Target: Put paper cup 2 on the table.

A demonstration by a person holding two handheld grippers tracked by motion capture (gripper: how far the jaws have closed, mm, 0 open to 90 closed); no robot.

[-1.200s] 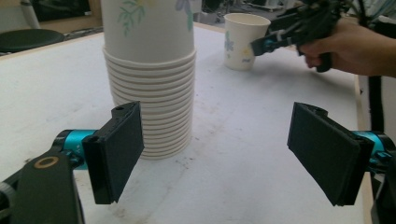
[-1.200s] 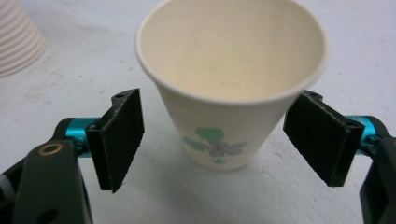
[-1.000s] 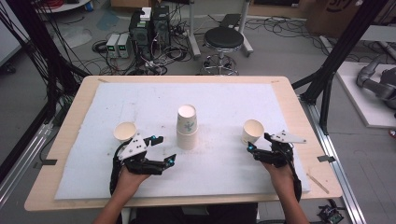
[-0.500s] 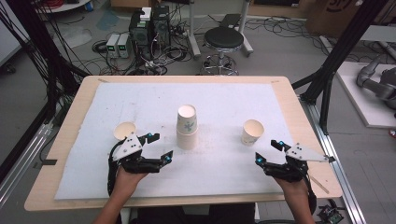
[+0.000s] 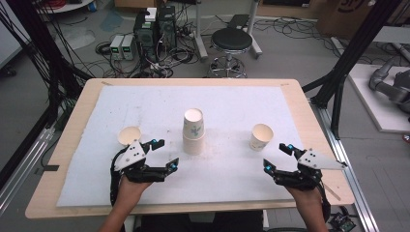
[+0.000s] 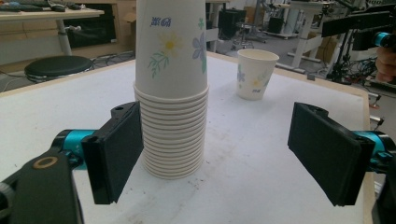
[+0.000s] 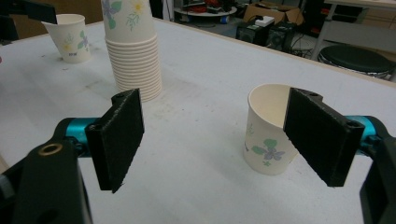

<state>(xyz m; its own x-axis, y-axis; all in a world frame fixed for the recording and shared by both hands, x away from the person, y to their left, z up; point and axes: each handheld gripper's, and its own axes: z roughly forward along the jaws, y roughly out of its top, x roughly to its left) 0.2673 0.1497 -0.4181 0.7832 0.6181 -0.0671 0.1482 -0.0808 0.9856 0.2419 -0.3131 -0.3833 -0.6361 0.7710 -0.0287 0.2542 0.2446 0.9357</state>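
A tall stack of flowered paper cups (image 5: 194,130) stands at the middle of the white mat. A single cup (image 5: 129,136) stands to its left and another single cup (image 5: 261,137) to its right. My left gripper (image 5: 164,153) is open, just beside the left cup and pointing at the stack. In the left gripper view the stack (image 6: 172,93) stands ahead of the wide-apart jaws of my left gripper (image 6: 219,154). My right gripper (image 5: 276,157) is open, a little short of the right cup. That cup (image 7: 268,135) stands ahead of the jaws of my right gripper (image 7: 217,140), untouched.
The white mat (image 5: 232,104) covers most of the wooden table (image 5: 319,128). A stool (image 5: 232,41) and computer boxes (image 5: 154,26) stand on the floor beyond the far edge. Black frame posts (image 5: 348,63) rise at both sides.
My right gripper has drawn back from the right cup toward the near right corner, and the cup stays standing. The left gripper has hardly moved.
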